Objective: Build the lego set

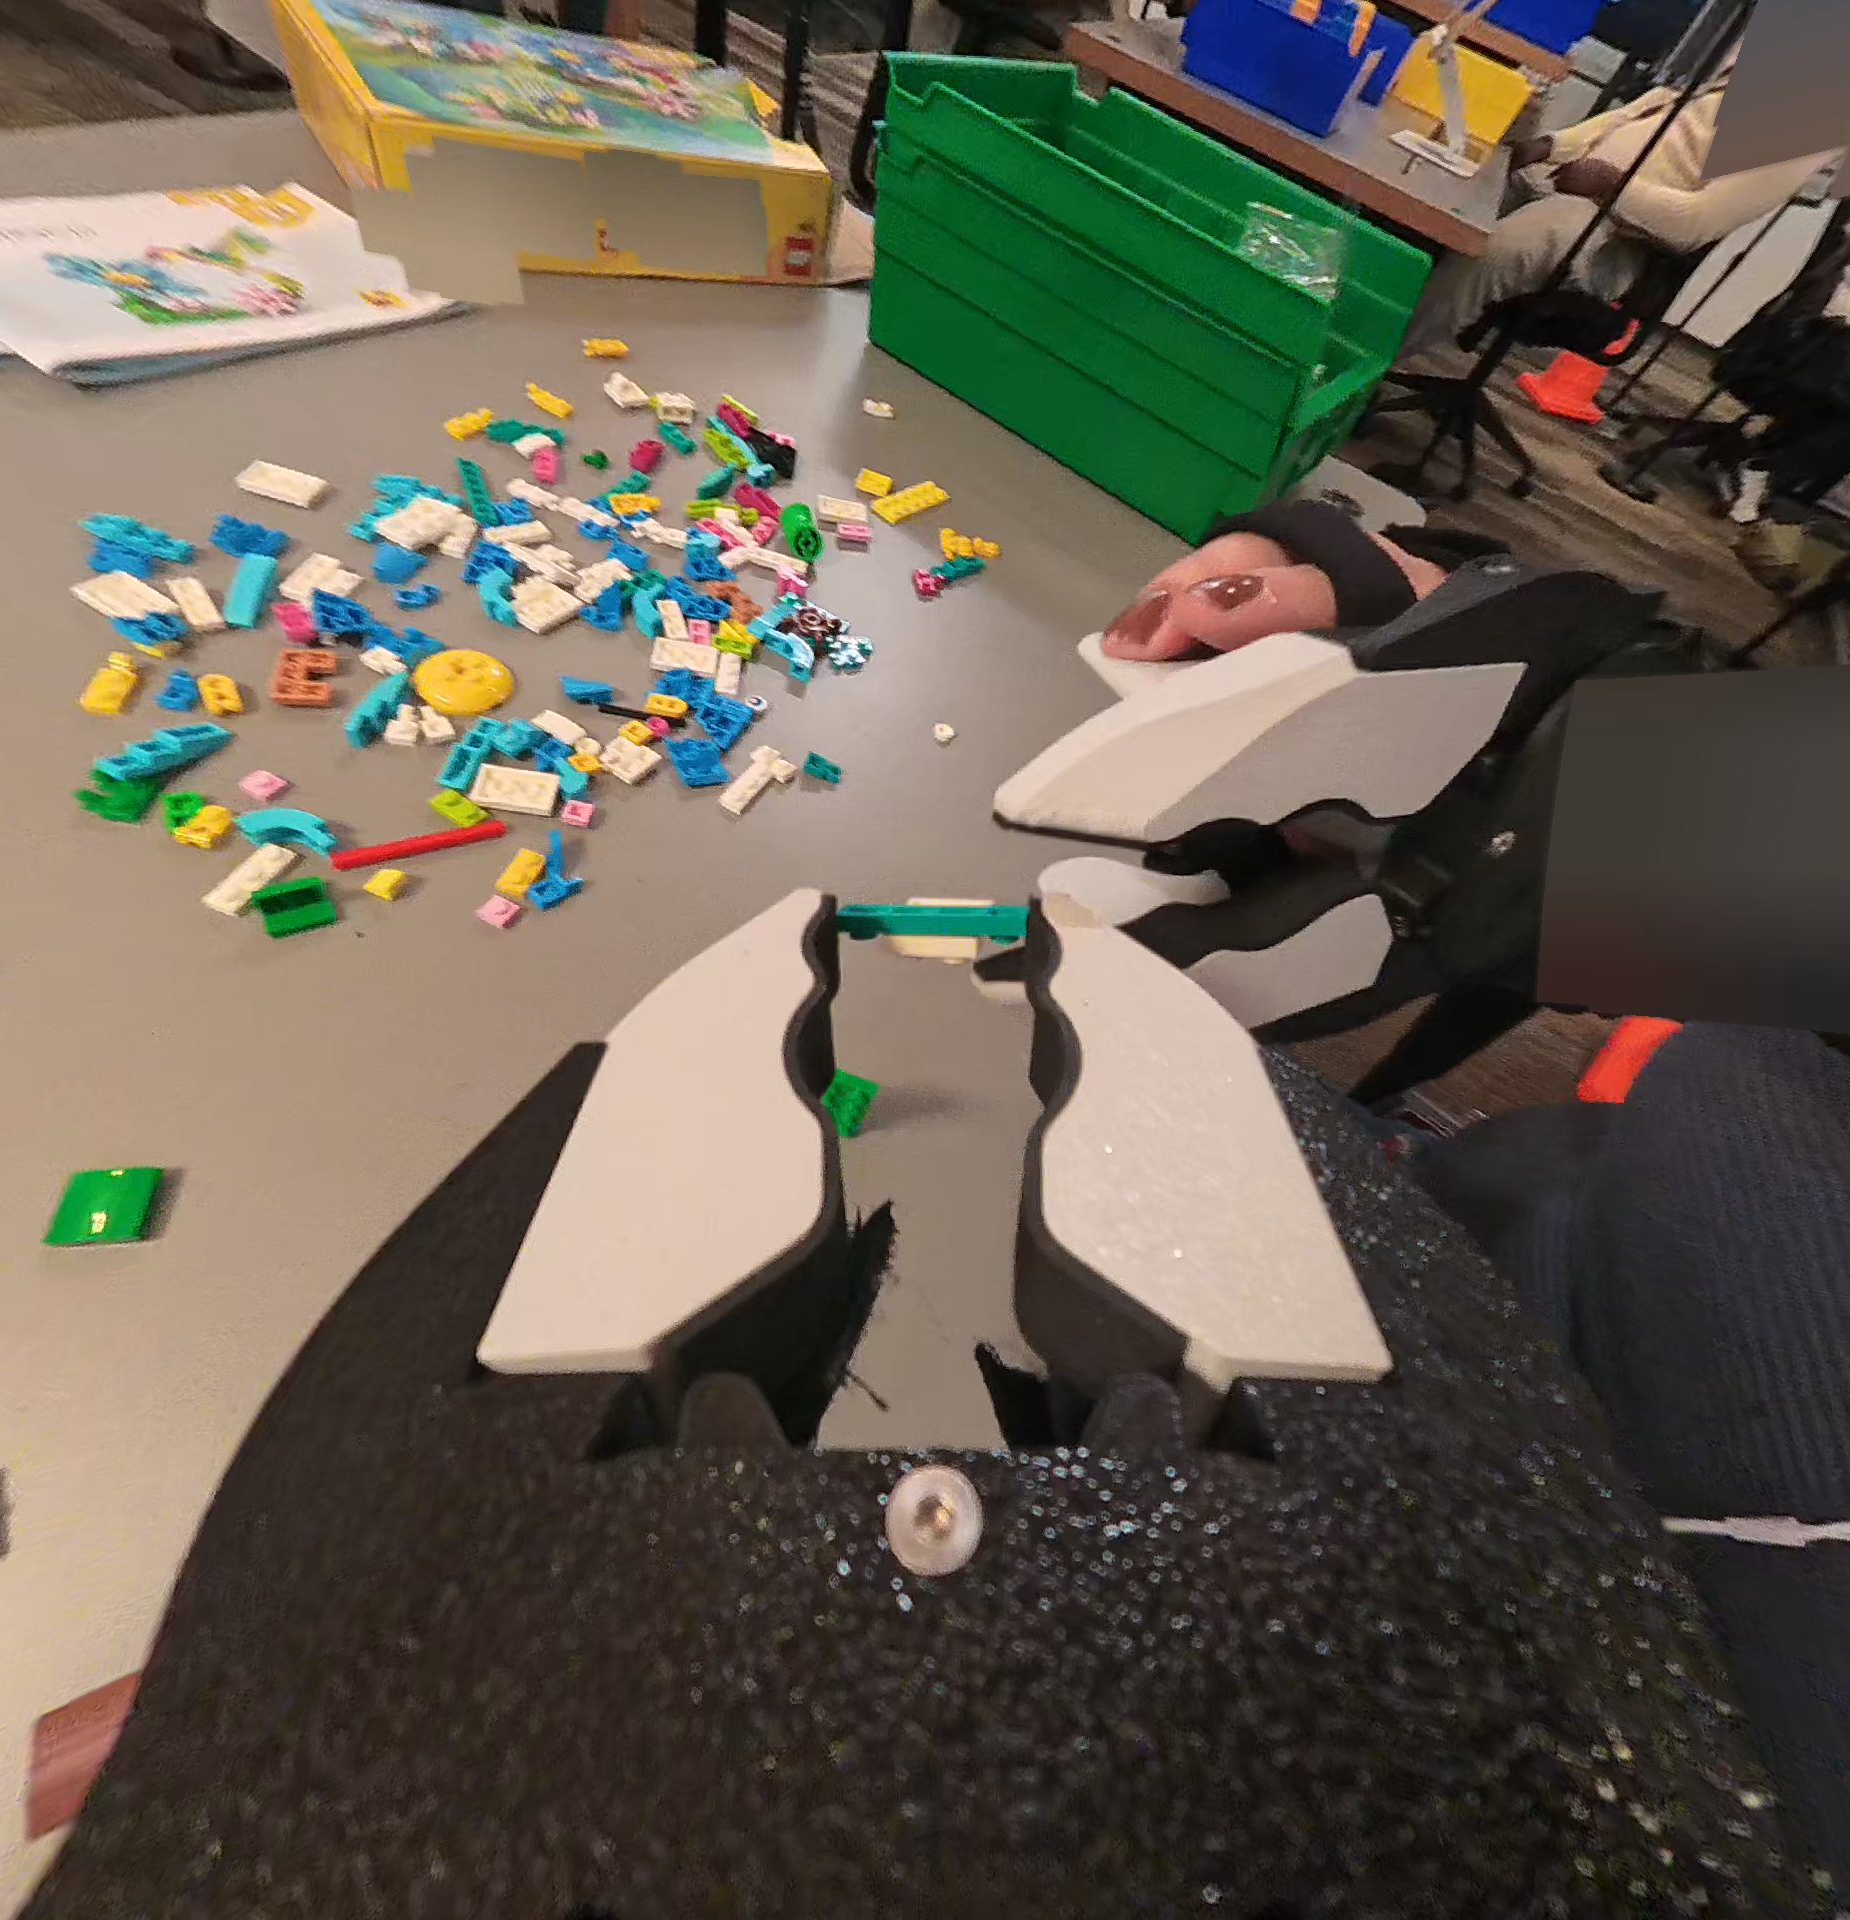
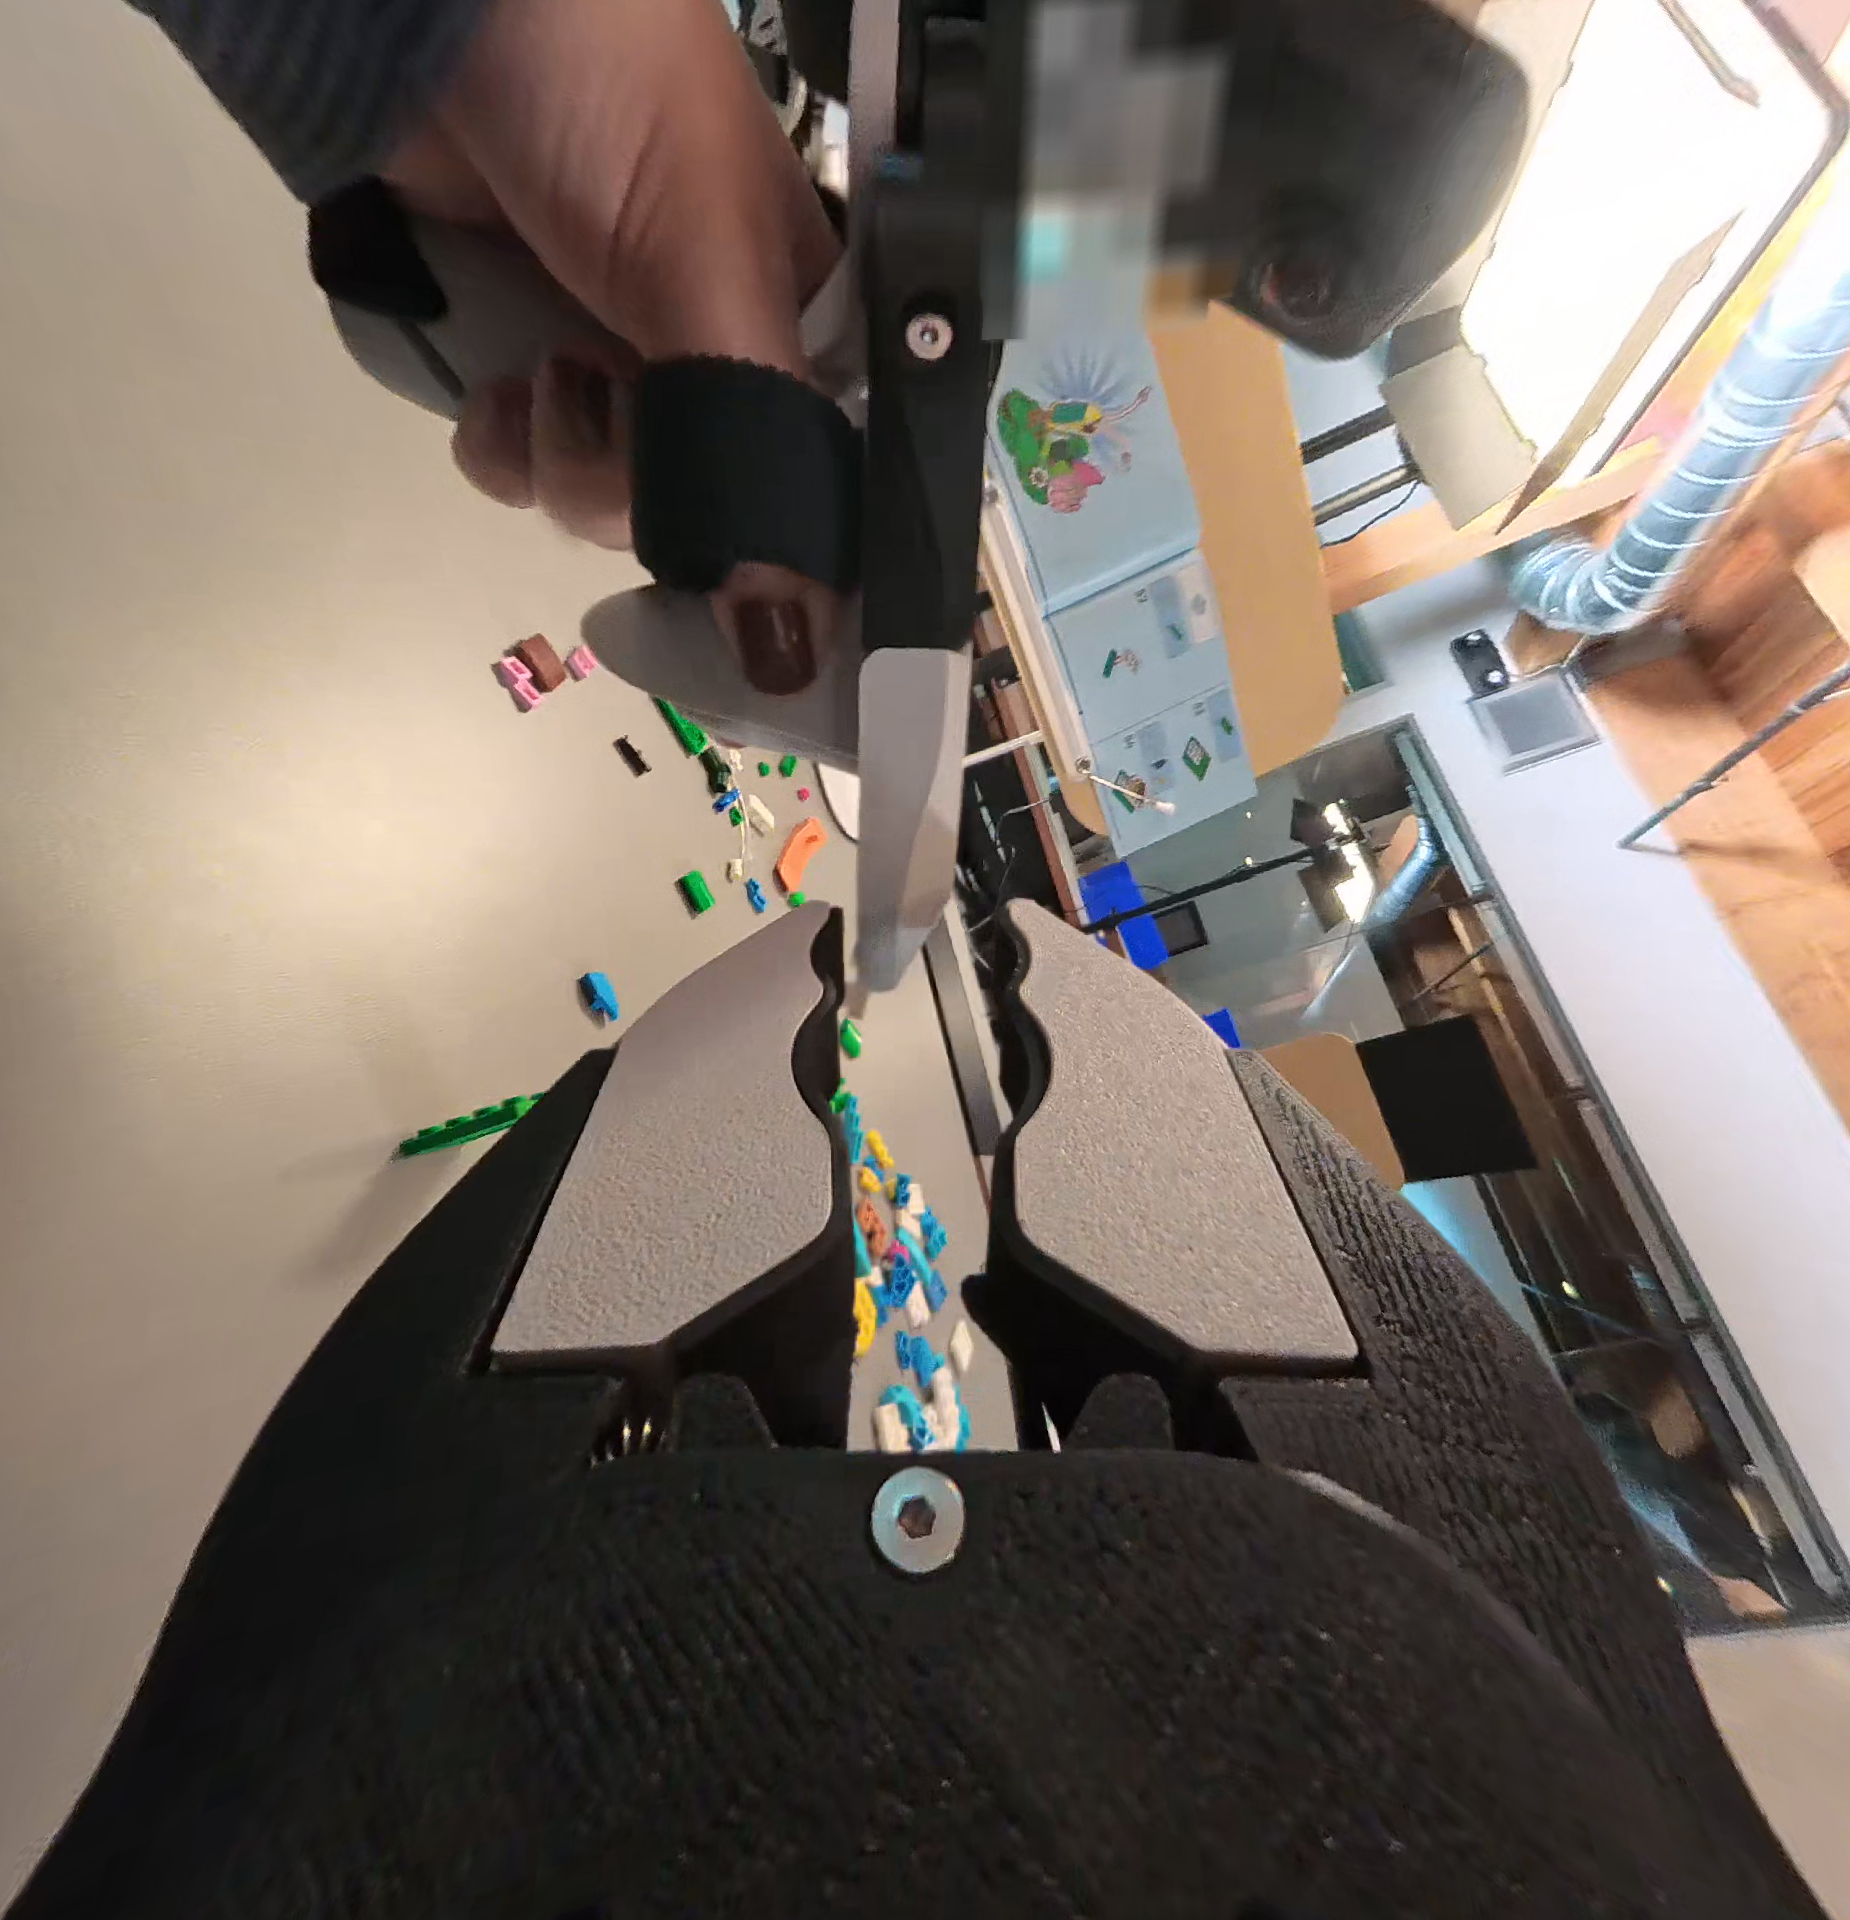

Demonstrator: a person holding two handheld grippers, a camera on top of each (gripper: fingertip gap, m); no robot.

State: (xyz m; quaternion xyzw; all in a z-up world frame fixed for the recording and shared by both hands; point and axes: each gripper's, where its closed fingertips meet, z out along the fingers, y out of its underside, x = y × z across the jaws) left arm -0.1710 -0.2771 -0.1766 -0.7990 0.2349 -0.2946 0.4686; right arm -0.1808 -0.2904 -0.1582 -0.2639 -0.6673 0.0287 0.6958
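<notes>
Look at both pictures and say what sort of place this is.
Probably a shared workroom or lab: a grey table strewn with loose bricks, stacked green bins, and another workbench behind with blue and yellow bins.

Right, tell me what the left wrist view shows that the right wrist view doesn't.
Only the left wrist view shows the left tongs shut on a teal plate with a white piece under it, plus the yellow box and green bins. Only the right wrist view shows the right tongs open and empty, an instruction sheet and a brown brick. Both show the loose brick pile on the grey table.
</notes>
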